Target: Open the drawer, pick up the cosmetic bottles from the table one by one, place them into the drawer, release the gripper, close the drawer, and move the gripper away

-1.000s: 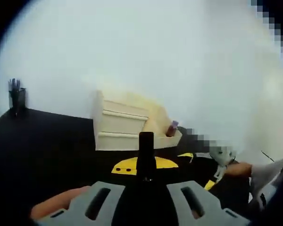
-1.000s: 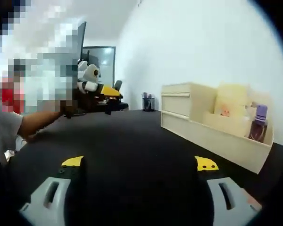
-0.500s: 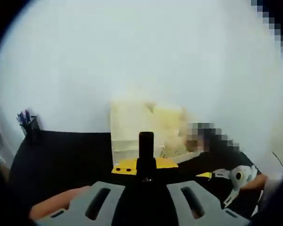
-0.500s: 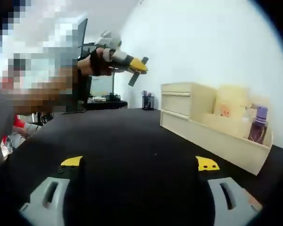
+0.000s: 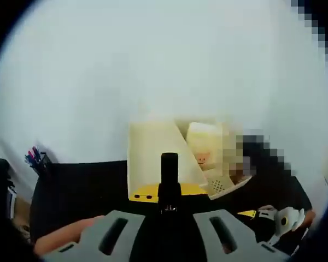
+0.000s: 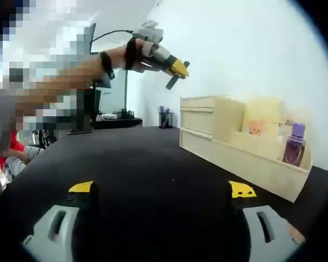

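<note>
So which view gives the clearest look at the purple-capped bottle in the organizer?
The right gripper view: the purple-capped bottle stands upright and in plain sight in the end compartment of the wooden organizer. In the left gripper view that end of the organizer is blurred and partly under a mosaic patch, so I cannot make the bottle out there.
</note>
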The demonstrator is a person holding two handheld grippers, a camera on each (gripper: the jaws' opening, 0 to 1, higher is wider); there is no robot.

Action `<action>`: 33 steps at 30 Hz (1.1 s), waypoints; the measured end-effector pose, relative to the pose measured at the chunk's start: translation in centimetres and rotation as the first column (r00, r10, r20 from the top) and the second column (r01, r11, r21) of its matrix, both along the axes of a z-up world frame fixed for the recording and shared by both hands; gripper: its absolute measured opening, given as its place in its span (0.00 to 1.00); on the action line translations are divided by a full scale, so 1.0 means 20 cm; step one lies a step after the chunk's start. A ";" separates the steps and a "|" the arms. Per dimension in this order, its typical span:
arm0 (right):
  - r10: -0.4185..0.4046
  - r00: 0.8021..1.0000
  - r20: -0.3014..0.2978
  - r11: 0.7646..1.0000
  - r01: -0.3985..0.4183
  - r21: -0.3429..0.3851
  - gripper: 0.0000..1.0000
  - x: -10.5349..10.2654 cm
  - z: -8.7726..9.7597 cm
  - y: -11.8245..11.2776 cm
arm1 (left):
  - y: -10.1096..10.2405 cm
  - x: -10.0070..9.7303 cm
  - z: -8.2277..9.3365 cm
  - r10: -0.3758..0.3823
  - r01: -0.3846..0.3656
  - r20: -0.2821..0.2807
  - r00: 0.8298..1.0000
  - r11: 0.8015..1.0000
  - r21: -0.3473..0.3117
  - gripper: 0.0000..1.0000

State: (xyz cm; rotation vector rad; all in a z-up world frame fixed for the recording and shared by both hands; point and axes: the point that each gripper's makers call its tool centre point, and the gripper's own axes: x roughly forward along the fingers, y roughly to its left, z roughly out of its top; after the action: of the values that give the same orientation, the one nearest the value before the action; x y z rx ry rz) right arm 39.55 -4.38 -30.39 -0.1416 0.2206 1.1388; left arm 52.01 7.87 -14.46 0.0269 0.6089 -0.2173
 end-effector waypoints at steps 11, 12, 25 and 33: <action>0.069 0.998 0.007 0.996 -0.068 -0.065 0.87 -0.10 0.35 -0.07 | -0.02 0.25 0.00 0.022 -0.016 -0.100 0.995 0.998 0.062 0.07; 0.068 0.998 0.019 0.996 -0.066 -0.066 0.87 -0.10 0.38 -0.08 | -0.02 0.27 0.00 0.023 -0.017 -0.106 0.994 0.998 0.063 0.07; 0.049 0.991 0.126 0.994 -0.036 -0.106 0.88 -0.04 0.53 -0.22 | -0.06 0.51 -0.09 0.071 -0.052 -0.230 0.971 0.995 0.088 0.07; 0.046 0.990 0.137 0.994 -0.031 -0.109 0.88 -0.02 0.53 -0.23 | -0.07 0.48 -0.21 0.125 -0.095 -0.241 0.962 0.986 0.134 0.07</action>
State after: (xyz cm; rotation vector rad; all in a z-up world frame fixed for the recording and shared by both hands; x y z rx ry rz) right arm 39.06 -9.04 -19.87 -0.3203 0.1551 1.1509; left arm 61.66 6.50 -18.68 0.0837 0.8716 -0.0752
